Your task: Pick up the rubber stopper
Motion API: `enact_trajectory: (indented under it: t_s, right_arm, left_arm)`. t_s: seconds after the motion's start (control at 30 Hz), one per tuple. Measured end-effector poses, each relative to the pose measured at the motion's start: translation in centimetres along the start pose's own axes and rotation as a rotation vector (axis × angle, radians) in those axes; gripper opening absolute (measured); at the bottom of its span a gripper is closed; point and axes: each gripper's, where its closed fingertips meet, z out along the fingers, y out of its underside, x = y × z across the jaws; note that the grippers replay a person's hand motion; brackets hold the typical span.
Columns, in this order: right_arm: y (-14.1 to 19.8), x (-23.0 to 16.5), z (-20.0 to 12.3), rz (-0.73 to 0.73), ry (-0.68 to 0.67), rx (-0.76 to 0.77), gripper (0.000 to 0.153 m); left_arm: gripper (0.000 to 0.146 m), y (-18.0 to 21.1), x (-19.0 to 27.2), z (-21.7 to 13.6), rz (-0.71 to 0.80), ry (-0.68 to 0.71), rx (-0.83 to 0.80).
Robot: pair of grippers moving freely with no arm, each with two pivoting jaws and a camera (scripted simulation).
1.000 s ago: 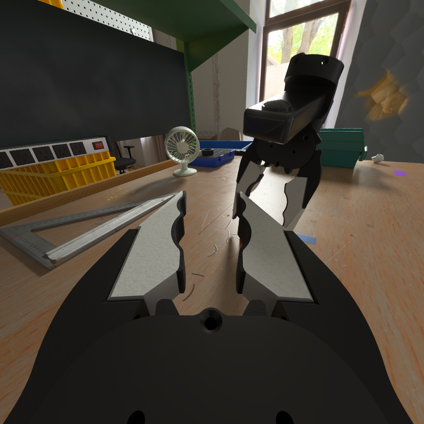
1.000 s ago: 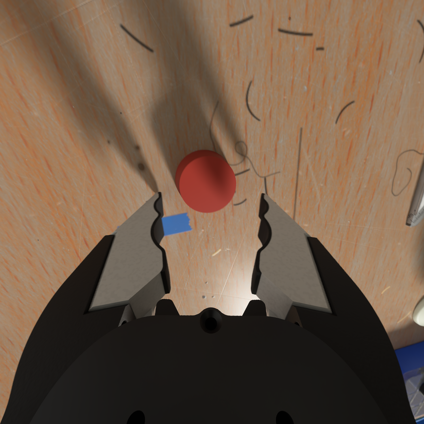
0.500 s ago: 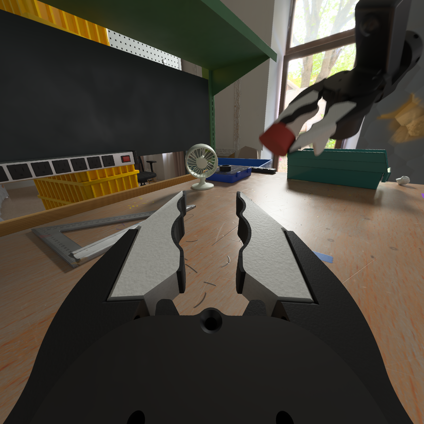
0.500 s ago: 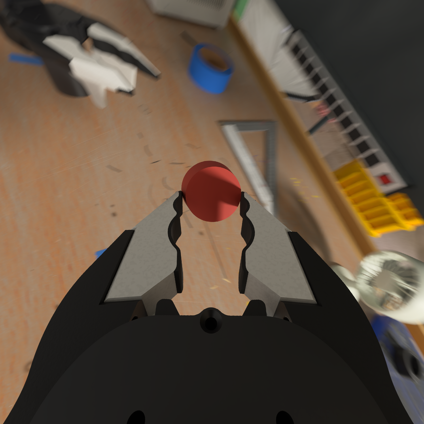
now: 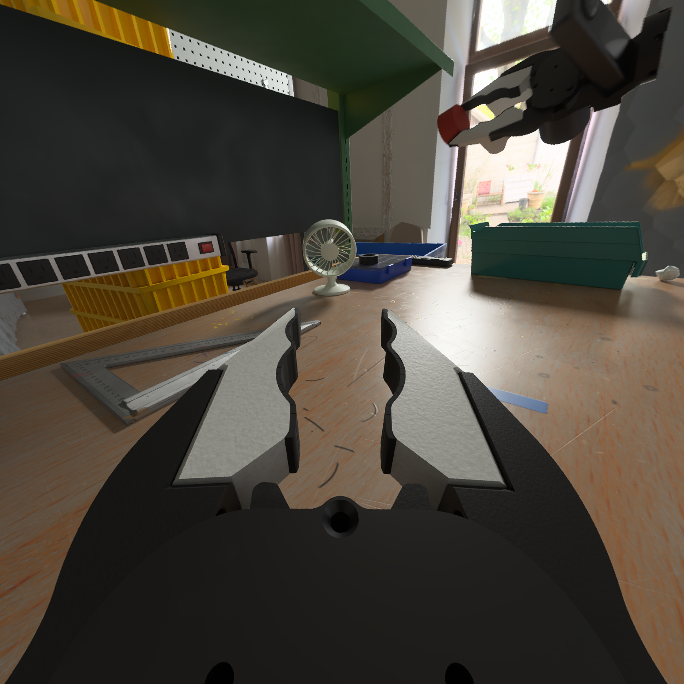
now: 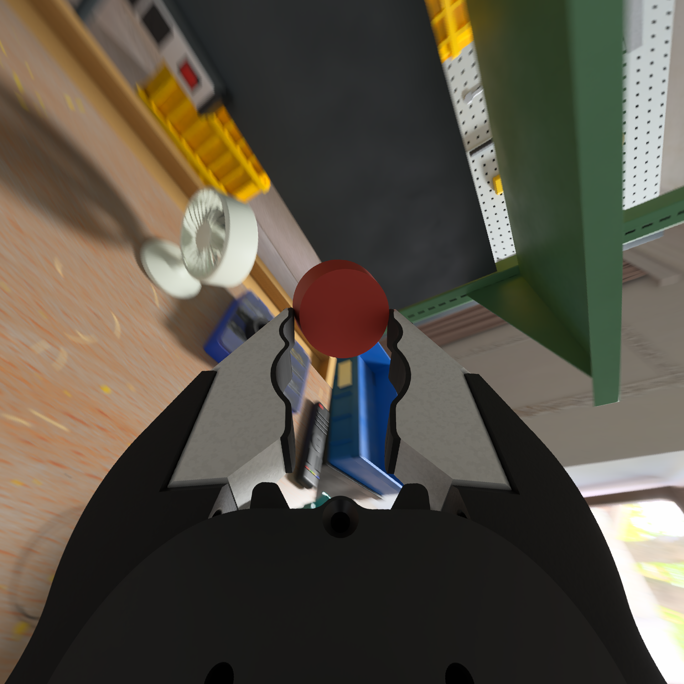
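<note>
The red rubber stopper (image 6: 340, 311) is a short round plug. My right gripper (image 6: 340, 314) is shut on it at the fingertips and holds it high in the air. The left wrist view shows the same stopper (image 5: 452, 122) in the right gripper (image 5: 457, 124) at the upper right, well above the wooden bench (image 5: 555, 370). My left gripper (image 5: 338, 318) is open and empty, low over the bench.
A steel square (image 5: 155, 374) lies left of my left gripper. A small white fan (image 5: 329, 255), a blue tray (image 5: 385, 259), a green bin (image 5: 555, 255), yellow bins (image 5: 148, 288) and a power strip (image 5: 111, 259) line the back. A green shelf (image 5: 296, 40) hangs overhead.
My right gripper closed on the stopper on the bench, lifted it high and swung it up toward the shelf side. My left gripper stayed open and tilted up a little.
</note>
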Motion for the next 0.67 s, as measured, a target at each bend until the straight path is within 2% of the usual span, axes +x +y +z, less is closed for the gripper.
enact_trajectory:
  t_s: [0.13, 0.23, 0.4, 0.53, 0.67]
  right_arm:
    - [2.7, -2.7, 2.9, -0.245, -0.039, -0.153, 0.050]
    - [3.6, -6.0, 5.2, -0.304, -0.157, -0.166, 0.050]
    - [5.1, -11.9, 8.1, -0.256, -0.445, -0.196, 0.050]
    - [6.8, -15.0, 9.7, -0.120, -0.649, -0.236, 0.050]
    - [8.2, -17.8, 10.4, -0.102, -0.820, -0.312, 0.050]
  left_arm:
    - [0.043, 0.3, 0.1, 0.1, 0.018, 0.000, -0.018]
    - [0.043, 0.4, 0.0, 0.1, 0.025, -0.004, -0.023]
    - [0.043, 0.2, -0.1, 0.0, 0.024, -0.007, -0.014]
    - [0.043, 0.2, -0.1, 0.0, 0.022, -0.006, -0.013]
    - [0.043, 0.2, 0.0, 0.0, 0.025, -0.002, -0.013]
